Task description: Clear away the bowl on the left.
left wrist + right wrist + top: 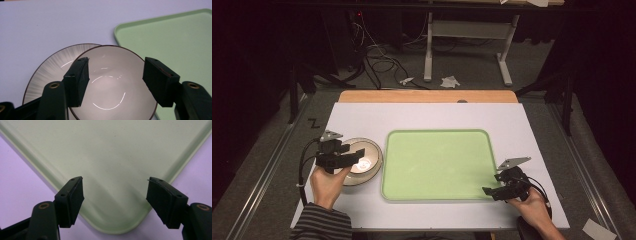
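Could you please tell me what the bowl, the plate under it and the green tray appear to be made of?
The bowl looks like glazed ceramic: glossy, with sharp curved light reflections. The plate seems ceramic too, with radial streaks and a thin dark rim. The tray is probably plastic: matte, even pale green, with a moulded rounded rim.

High view looks forward and down from above the person's side, far enough to take in the whole table (pixel 362 117). Left gripper view sits close, looking along its jaws at the bowl (pixel 112 82) and tray (pixel 175 42) edge. Right gripper view sits close over the tray's near corner. All three share the tray.
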### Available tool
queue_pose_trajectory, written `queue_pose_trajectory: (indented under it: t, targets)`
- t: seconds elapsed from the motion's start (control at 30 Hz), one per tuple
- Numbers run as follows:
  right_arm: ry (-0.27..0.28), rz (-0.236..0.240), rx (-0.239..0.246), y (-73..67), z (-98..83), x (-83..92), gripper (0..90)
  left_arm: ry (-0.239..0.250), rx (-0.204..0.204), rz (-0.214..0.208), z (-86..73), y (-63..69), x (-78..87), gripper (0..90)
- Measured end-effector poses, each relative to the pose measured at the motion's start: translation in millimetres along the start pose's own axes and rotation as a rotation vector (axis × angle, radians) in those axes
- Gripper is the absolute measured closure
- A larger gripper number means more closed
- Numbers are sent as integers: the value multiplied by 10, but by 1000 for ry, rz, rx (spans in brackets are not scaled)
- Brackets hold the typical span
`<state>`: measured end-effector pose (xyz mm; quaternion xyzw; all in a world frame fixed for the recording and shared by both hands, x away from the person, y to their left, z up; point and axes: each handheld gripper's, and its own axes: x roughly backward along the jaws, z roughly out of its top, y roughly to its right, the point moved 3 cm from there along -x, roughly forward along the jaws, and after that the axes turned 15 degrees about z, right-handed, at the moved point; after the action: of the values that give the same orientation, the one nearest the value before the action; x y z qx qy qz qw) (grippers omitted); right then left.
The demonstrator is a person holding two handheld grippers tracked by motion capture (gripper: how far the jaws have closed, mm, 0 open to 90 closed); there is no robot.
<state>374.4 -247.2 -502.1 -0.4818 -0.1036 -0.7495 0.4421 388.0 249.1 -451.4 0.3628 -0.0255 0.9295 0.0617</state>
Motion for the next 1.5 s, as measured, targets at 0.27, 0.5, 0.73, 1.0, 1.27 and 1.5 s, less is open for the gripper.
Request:
queue_pose_trajectory:
  t: [0.27, 0.5, 0.73, 1.0, 1.27, 1.5]
  targets:
    - [2, 2, -10, -4, 1, -3, 313, -9, 46, 36, -9, -178, -33, 378]
    - [1, 6, -3, -5, 4, -7, 313, -31, 84, 50, -39, -298, -81, 378]
    - [-2, 9, -2, 2, 5, -10, 313, -79, 123, 55, -73, -397, -179, 387]
    - [-2, 9, -1, 1, 5, -10, 313, -134, 129, 71, -124, -432, -295, 397]
    - [-1, 8, -4, 3, 2, -4, 313, -187, 155, 26, -167, -405, -410, 403]
    - [-1, 9, 7, 1, 4, -10, 314, -239, 112, 41, -200, -333, -490, 425]
